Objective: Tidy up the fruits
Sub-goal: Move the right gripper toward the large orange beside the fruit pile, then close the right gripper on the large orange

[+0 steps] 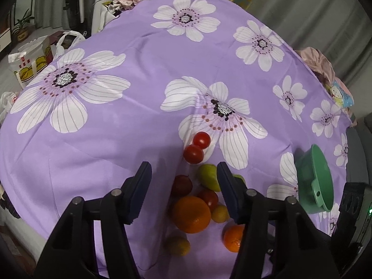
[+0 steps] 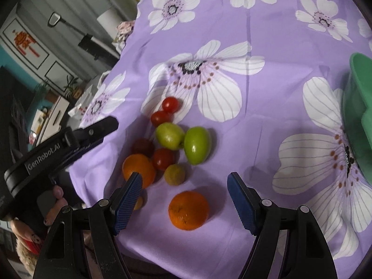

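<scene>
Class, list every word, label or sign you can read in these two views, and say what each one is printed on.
"GenRobot.AI": on the side of the left hand-held gripper, seen from the right wrist view.
Red emblem on the wall panel: too blurred to read.
Print on the white paper bag: too blurred to read.
Nothing readable on the fruits, cloth or green bowl.

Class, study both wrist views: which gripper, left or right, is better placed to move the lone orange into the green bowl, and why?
Right. The right gripper is open with the lone orange between its fingers, and the green bowl lies on its side. The left gripper hovers over the clustered fruit instead.
</scene>
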A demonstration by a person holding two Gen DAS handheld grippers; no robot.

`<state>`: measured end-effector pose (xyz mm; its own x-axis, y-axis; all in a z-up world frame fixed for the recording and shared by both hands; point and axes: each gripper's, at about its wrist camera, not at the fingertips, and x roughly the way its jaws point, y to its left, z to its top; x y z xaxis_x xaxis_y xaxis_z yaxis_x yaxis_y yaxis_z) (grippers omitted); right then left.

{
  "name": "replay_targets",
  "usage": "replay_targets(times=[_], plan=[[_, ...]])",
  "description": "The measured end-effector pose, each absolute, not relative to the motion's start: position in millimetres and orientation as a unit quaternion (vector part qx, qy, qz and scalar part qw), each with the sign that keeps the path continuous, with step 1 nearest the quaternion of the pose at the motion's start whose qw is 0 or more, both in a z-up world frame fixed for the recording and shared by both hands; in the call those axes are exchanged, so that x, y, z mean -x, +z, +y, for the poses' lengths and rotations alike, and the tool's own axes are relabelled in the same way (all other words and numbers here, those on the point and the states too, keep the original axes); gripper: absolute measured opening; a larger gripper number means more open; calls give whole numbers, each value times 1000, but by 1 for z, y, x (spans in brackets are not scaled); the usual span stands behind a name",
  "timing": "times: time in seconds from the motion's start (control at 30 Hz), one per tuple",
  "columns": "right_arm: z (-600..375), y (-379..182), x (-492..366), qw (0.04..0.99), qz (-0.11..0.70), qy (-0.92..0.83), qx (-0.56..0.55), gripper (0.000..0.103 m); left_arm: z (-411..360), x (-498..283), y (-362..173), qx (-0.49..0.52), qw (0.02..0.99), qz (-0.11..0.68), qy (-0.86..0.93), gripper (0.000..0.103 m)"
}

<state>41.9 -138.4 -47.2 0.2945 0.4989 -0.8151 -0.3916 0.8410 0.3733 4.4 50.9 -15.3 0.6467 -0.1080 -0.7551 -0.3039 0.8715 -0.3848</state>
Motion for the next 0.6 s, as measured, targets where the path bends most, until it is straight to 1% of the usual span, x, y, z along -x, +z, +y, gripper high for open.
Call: replay_targets(times=[0.2,0.27,0.3,0.37,0.43,0.5,0.57,0.6], plan=[[-133,-56,-33,801,533,271,-4,77,54,-5,-15,252,874,411,57,54],[-131,-59,-32,805,534,259,3,74,54,-6,-15,252,873,413,57,54],[-128,-60,-30,806,534,255,13,70,54,-6,-16,254,872,415,55,54],[-121,-64,-28,805,534,256,29,69,56,-7,-18,258,870,418,53,54],[-118,-70,-28,799,545,254,31,59,55,-7,-19,258,869,419,54,54],[-116,-76,-29,790,553,264,28,56,55,-7,-19,256,870,418,50,54],[-112,-76,-27,800,542,255,42,45,54,-8,-19,255,871,417,46,54],[-112,-77,-27,802,540,254,41,44,53,-8,-19,254,872,416,45,54]])
